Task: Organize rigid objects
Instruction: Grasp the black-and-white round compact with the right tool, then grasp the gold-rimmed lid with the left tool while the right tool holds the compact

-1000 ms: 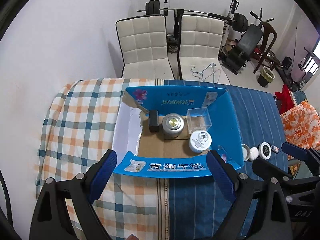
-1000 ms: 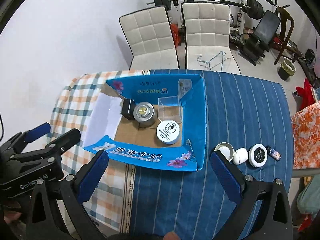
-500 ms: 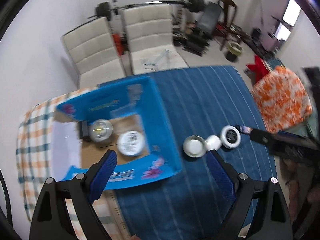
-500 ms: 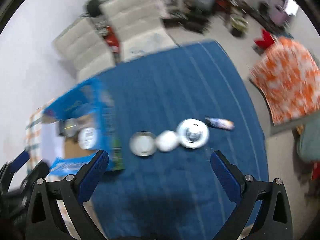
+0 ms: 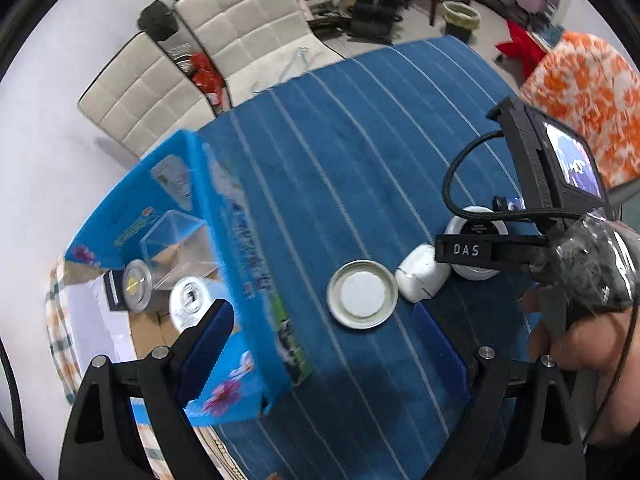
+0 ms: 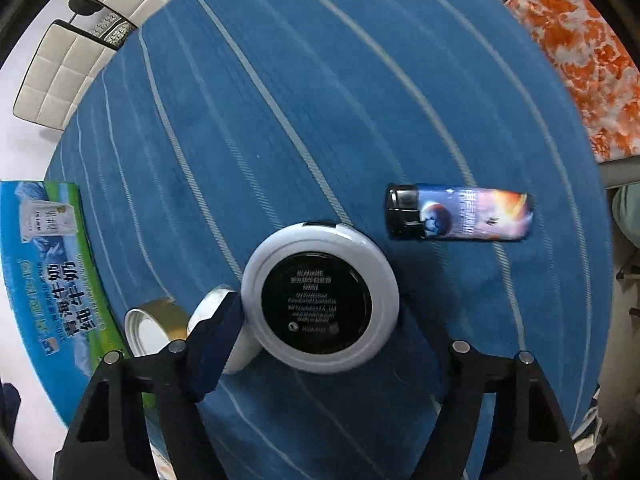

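Note:
A white round compact (image 6: 320, 296) with a black centre lies on the blue striped cloth. My right gripper (image 6: 332, 332) is open and low over it, one finger (image 6: 216, 340) at its left rim. A printed lighter (image 6: 460, 212) lies just beyond. A white oval case (image 5: 420, 278) and a metal lid (image 5: 362, 294) sit left of the compact. My left gripper (image 5: 324, 338) hangs open above the lid, holding nothing. The blue carton (image 5: 240, 248) at left holds a silver tin (image 5: 138, 286), a white jar (image 5: 190, 304) and a clear box (image 5: 180, 240).
A person's hand (image 5: 576, 344) holds the right gripper's handle at the right. Two white padded chairs (image 5: 208, 52) stand beyond the table's far edge. An orange patterned cloth (image 5: 588, 92) lies off the right side. Bare blue cloth stretches behind the loose items.
Both views swung from the blue carton rightward to the loose items. The right gripper dropped close over the compact and now straddles it. Both grippers stayed open.

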Motion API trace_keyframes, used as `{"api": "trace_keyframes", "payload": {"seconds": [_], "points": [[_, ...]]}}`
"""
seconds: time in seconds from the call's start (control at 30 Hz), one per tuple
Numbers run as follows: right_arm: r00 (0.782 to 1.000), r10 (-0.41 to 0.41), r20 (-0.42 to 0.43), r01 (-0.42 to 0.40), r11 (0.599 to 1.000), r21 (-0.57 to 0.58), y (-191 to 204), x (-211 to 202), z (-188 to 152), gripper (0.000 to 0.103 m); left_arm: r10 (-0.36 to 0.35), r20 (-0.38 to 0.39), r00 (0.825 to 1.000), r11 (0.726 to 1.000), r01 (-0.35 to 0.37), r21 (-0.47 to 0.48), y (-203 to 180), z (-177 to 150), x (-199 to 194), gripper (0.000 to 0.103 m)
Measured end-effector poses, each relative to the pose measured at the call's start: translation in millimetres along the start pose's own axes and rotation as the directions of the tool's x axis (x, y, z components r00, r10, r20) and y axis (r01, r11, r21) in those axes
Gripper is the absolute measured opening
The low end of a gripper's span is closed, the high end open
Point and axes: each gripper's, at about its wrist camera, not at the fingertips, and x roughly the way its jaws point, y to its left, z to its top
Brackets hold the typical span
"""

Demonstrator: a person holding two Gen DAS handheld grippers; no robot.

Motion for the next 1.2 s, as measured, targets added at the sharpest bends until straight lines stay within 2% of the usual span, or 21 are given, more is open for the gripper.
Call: {"api": "trace_keyframes", "payload": {"seconds": [0.07,0.13,0.23,0.27,0.3,0.33,0.37,0.43,0.5,0.6,0.63,0.77,0.8,0.87,0.97,1.07,1.13,1.2], "points": [[1.0,-0.007,-0.006,0.006,1.0,-0.028,-7,-1,-2,0.078,0.007,0.002,1.0,1.0,-0.007,0.0,-7,1,5,0.092],[1.0,-0.015,-0.012,0.014,0.998,-0.057,-19,-2,-3,0.078,-0.054,-0.009,0.999,0.998,0.053,-0.04,-14,0,11,0.092],[0.999,-0.022,-0.033,0.02,0.997,-0.08,-48,-6,-4,0.078,-0.151,-0.034,0.988,0.97,0.141,-0.197,-21,-16,24,0.092],[0.999,-0.043,-0.03,0.041,0.996,-0.084,-57,-8,-4,0.078,-0.191,-0.053,0.98,0.947,0.17,-0.274,-21,-24,34,0.092],[0.998,-0.063,-0.027,0.06,0.994,-0.087,-65,-9,-4,0.078,-0.208,-0.065,0.976,0.929,0.177,-0.324,-20,-29,41,0.092],[0.997,-0.073,-0.022,0.071,0.994,-0.083,-73,-11,-4,0.078,-0.237,-0.075,0.969,0.898,0.189,-0.398,-17,-36,52,0.092],[0.997,-0.076,-0.02,0.074,0.994,-0.075,-80,-12,-4,0.078,-0.249,-0.075,0.966,0.878,0.193,-0.438,-14,-39,59,0.092],[0.997,-0.075,-0.019,0.074,0.995,-0.068,-92,-13,-5,0.078,-0.253,-0.077,0.964,0.821,0.172,-0.544,-1,-46,76,0.092],[0.997,-0.074,-0.015,0.073,0.995,-0.068,-97,-12,-5,0.078,-0.244,-0.062,0.968,0.748,0.147,-0.647,17,-51,89,0.092],[0.996,-0.09,-0.014,0.089,0.993,-0.077,-96,-11,1,0.078,-0.233,-0.058,0.971,0.655,0.112,-0.748,35,-50,103,0.092],[0.995,-0.095,-0.014,0.094,0.993,-0.078,-92,-15,10,0.078,-0.237,-0.066,0.969,0.636,0.104,-0.764,38,-48,107,0.092],[0.995,-0.096,-0.013,0.095,0.994,-0.06,-87,-19,12,0.078,-0.245,-0.069,0.967,0.568,0.085,-0.819,44,-40,117,0.094],[0.995,-0.096,-0.012,0.095,0.994,-0.056,-87,-18,15,0.078,-0.239,-0.073,0.968,0.565,0.078,-0.821,44,-38,118,0.094],[0.995,-0.101,-0.01,0.1,0.994,-0.049,-86,-18,17,0.078,-0.221,-0.126,0.967,0.594,0.031,-0.804,40,-33,127,0.09],[0.994,-0.113,0.0,0.113,0.992,-0.054,-81,-19,15,0.078,-0.176,-0.117,0.977,0.611,0.015,-0.791,35,-37,128,0.089],[0.994,-0.105,0.0,0.105,0.992,-0.073,-77,-19,12,0.078,-0.145,-0.101,0.984,0.656,0.019,-0.754,30,-42,124,0.081],[0.994,-0.107,0.002,0.107,0.99,-0.094,-73,-18,9,0.078,-0.135,-0.086,0.987,0.68,0.029,-0.732,28,-46,119,0.07],[0.994,-0.113,0.006,0.113,0.987,-0.112,-71,-18,6,0.078,-0.134,-0.076,0.988,0.711,0.042,-0.702,28,-51,115,0.063]]}}
